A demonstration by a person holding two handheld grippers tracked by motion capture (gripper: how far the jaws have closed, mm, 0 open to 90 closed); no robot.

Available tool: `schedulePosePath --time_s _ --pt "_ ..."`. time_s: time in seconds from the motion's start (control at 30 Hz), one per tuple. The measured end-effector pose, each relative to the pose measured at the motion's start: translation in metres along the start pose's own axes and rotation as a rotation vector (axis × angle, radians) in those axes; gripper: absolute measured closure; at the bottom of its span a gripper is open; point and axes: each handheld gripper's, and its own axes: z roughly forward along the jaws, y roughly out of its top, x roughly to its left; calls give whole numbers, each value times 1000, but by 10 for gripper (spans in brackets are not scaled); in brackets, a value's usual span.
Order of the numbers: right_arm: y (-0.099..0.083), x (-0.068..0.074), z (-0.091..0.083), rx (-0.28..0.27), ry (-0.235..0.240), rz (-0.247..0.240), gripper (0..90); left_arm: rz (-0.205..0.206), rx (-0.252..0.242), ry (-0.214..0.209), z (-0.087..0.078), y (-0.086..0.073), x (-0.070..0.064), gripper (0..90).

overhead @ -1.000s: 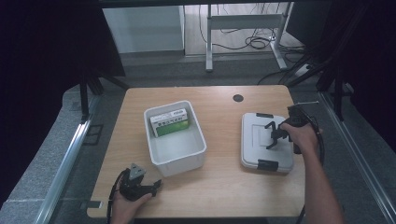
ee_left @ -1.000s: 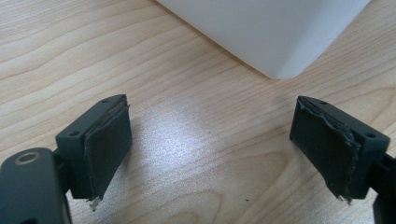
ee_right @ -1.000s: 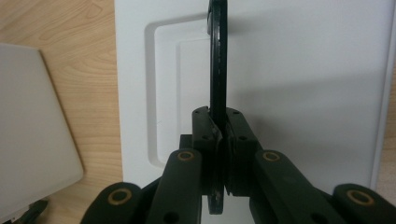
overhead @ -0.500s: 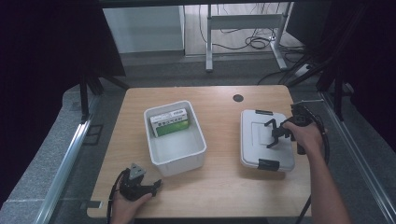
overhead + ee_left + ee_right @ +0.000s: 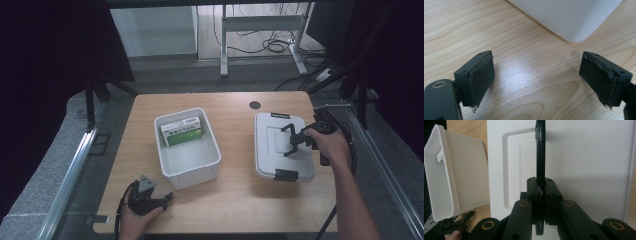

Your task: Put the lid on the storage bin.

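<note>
Lid (image 5: 282,145) of the white storage box is lying flat on the wooden table (image 5: 235,200), right of center in the high view, black latches at its top and bottom edges. Its black handle (image 5: 540,157) is standing up from the lid's middle, and I'm clamping my right gripper (image 5: 295,140) on it; in the right gripper view the jaws are pressing together with the thin black handle sandwiched between the pads. My right hand (image 5: 330,145) is sitting at the lid's right edge in the high view.

White bin (image 5: 187,147) is sitting open left of center, well apart from the lid. Green-and-white carton (image 5: 181,131) is lying inside it at the far end. In the right gripper view the bin is showing at the left edge of the frame, beside the lid.

My left gripper (image 5: 150,200) is resting low at the bottom left of the high view, near the bin's near corner, held by my left hand (image 5: 132,222). Jaws are standing wide apart with bare wood between them; the bin's rounded corner is showing at the top of the left gripper view, not touching either pad.
</note>
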Motion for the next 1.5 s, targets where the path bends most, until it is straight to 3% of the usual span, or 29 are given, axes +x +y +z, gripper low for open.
schedulePosePath --time_s 0.67,1.5 --pt "-6 32 -4 8 48 -58 849 -1 0 0 0 0 0 127" --pt "-7 82 8 29 108 -129 849 1 -2 1 0 0 0 127"
